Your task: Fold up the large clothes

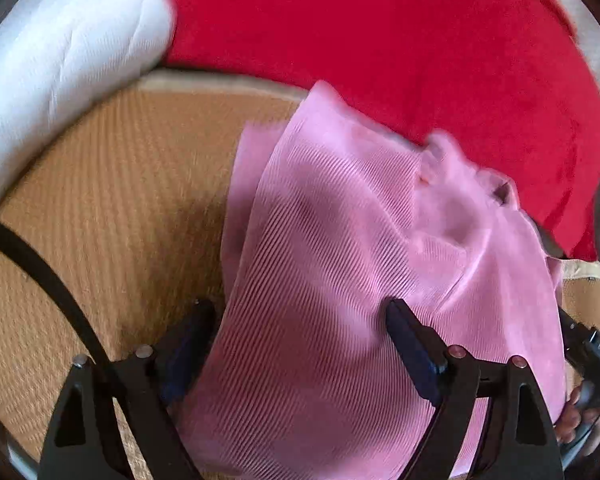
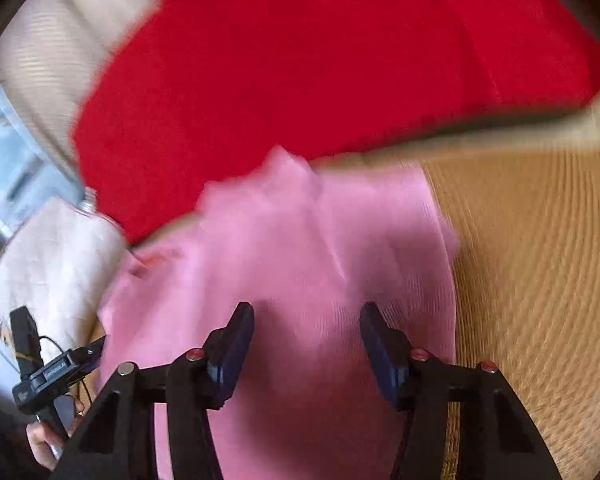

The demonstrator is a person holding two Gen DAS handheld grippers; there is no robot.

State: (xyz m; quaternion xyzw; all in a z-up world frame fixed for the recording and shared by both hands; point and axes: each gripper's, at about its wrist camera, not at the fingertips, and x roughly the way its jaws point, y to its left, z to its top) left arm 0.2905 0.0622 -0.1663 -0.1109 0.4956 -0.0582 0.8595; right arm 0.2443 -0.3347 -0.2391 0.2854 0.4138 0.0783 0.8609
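The left gripper (image 1: 300, 344) is hanging with its fingers spread wide, released, over a pink ribbed garment (image 1: 340, 248) that is lying directly beneath and ahead of it. The cloth is passing between the two fingers without either dark pad (image 1: 410, 348) pressing on it. To the left of this gripper a woven straw mat (image 1: 112, 184) is showing bare, and a black strap (image 1: 40, 268) is crossing it. Ahead of the gripper, past the far edge of the garment, a red blanket (image 1: 380, 32) is lying, with the pink fabric overlapping its near border. Ahead and to the left a white pillow (image 1: 60, 68) is resting at the mat's edge.

The right gripper (image 2: 308, 344) is likewise standing open, grasping nothing, with the pink ribbed garment (image 2: 300, 260) spreading below and ahead of its fingers. To its right the woven straw mat (image 2: 540, 260) is lying uncovered; ahead, the red blanket (image 2: 320, 60) is filling the view. To its left a pale cushion (image 2: 56, 264) is sitting just beside the garment. This view is blurring heavily, so finer folds in the cloth cannot be told.
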